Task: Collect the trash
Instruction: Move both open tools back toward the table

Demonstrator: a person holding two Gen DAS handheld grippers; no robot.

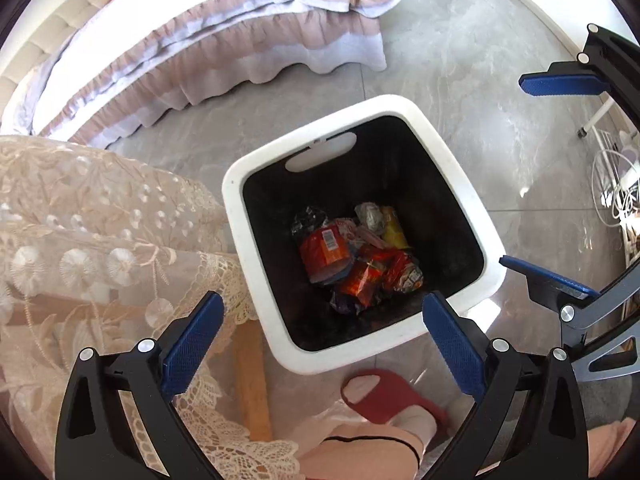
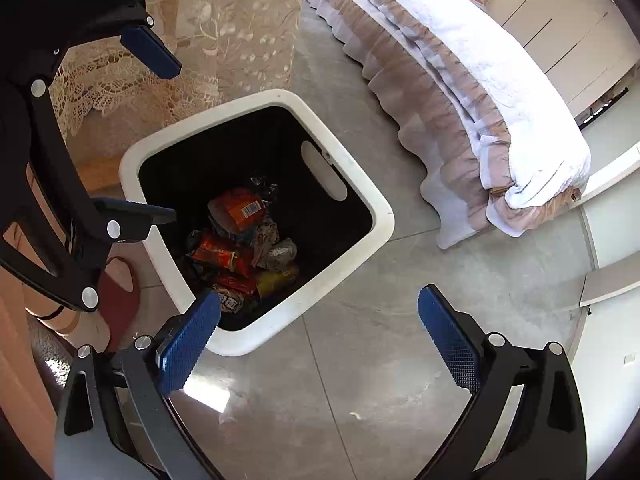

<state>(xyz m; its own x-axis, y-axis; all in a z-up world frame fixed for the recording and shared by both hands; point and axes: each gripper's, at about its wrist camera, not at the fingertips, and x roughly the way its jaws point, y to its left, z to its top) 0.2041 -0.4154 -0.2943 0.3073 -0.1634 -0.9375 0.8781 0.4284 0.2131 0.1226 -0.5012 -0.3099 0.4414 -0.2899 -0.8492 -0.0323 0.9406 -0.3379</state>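
A white-rimmed bin (image 1: 400, 106) with a black inside stands on the grey floor and holds several crumpled wrappers (image 1: 324, 252), orange, red and yellow. My left gripper (image 1: 322, 297) hangs open above the bin's near side, with nothing between its blue pads. To the right of the bin my right gripper (image 1: 512, 168) is also open and empty. In the right wrist view the bin (image 2: 384, 216) lies at centre left with the wrappers (image 2: 236, 208) inside. There the right gripper (image 2: 320, 294) hovers over the bin's near corner and the left gripper (image 2: 175, 142) is at upper left.
A bed with a ruffled skirt (image 1: 240, 52) (image 2: 440, 80) runs behind the bin. A lace tablecloth (image 1: 80, 220) hangs beside it over a wooden table leg (image 1: 250, 380). A person's foot in a red slipper (image 1: 380, 396) stands close to the bin. A white wire rack (image 1: 612, 184) is at right.
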